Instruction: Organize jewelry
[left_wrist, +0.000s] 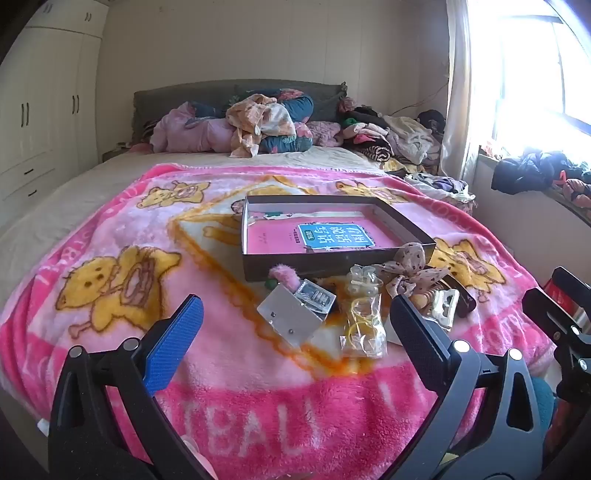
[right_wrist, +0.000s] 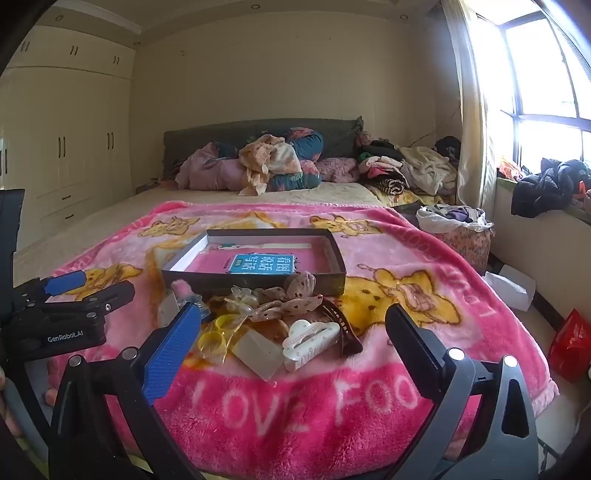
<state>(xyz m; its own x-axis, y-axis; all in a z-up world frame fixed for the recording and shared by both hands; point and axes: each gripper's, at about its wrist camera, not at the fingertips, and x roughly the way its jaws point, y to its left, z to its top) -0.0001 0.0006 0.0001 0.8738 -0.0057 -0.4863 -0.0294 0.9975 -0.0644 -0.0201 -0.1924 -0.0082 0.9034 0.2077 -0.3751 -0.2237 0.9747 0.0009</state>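
A shallow dark box (left_wrist: 406, 226) (right_wrist: 338, 254) with a pink book inside lies on the pink blanket. In front of it sits a pile of accessories: a dotted fabric bow (left_wrist: 410, 267) (right_wrist: 295, 295), a clear bag of yellow rings (left_wrist: 364, 325) (right_wrist: 218, 332), a silver tin (left_wrist: 291, 315), a white claw clip (right_wrist: 310, 341) (left_wrist: 445, 308), a brown clip (right_wrist: 341, 326) and a pink fluffy piece (left_wrist: 284, 275) (right_wrist: 181, 288). My left gripper (left_wrist: 295, 332) is open and empty, just short of the pile. My right gripper (right_wrist: 293, 339) is open and empty, in front of the white clip.
The pink blanket (left_wrist: 240, 406) (right_wrist: 295, 413) covers the foot of a bed. Piled clothes and bedding (left_wrist: 258, 125) lie at the headboard. A wardrobe (left_wrist: 37, 110) stands left, a window sill with clothes (right_wrist: 546, 188) right. A red bag (right_wrist: 570, 345) and basket (right_wrist: 461, 229) sit on the floor.
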